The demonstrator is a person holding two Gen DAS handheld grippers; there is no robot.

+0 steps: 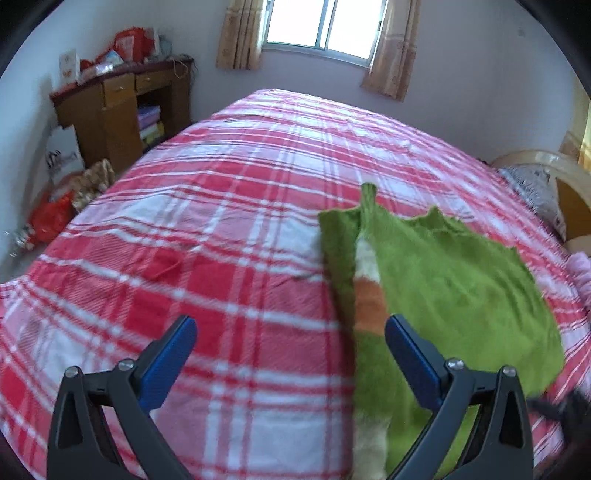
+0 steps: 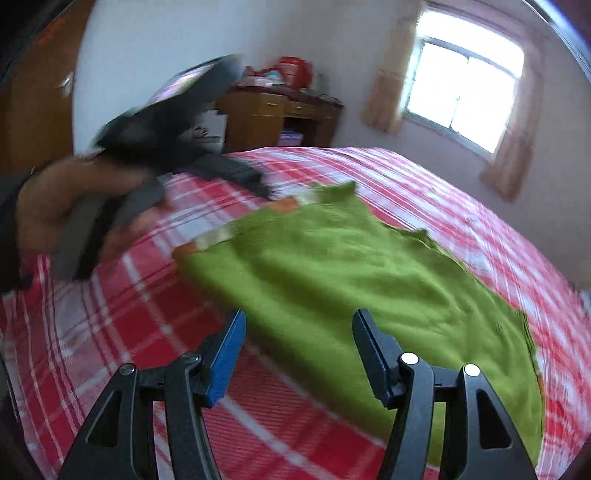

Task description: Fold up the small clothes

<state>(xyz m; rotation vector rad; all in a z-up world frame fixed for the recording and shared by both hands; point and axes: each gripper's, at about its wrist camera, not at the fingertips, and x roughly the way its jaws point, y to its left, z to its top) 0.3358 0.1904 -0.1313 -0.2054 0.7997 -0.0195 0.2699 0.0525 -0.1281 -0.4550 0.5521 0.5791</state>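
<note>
The left tool (image 1: 290, 328) hangs above the bed (image 1: 229, 206) with its blue-padded jaws spread wide and nothing between them. Under the gap lies only the red, pink and white plaid bedspread. The green garment (image 1: 454, 280) lies flat on the bed, mostly to the right of this tool and ahead of it; its left edge runs just under the right finger (image 1: 410, 358). A folded-over strip along that edge shows an orange and cream panel (image 1: 369, 299) directly ahead of the right finger. A narrow green tab sticks out from the garment's far edge, well ahead of the tool.

The right tool (image 2: 297, 332) is likewise released, jaws apart and empty. The green garment (image 2: 354, 280) spreads ahead of it and to its right, its near edge passing under the right finger (image 2: 373, 354), while the left finger (image 2: 227, 354) stands over bare plaid. Whether either finger touches the cloth cannot be told through the blur. Up and to the left of this tool, a person's hand (image 2: 55, 210) grips the blurred dark body of the other tool, whose front end points toward the garment's far left corner.

Beyond the bed stand a wooden cabinet (image 1: 122, 110) cluttered on top, and a curtained window (image 1: 325, 26)
</note>
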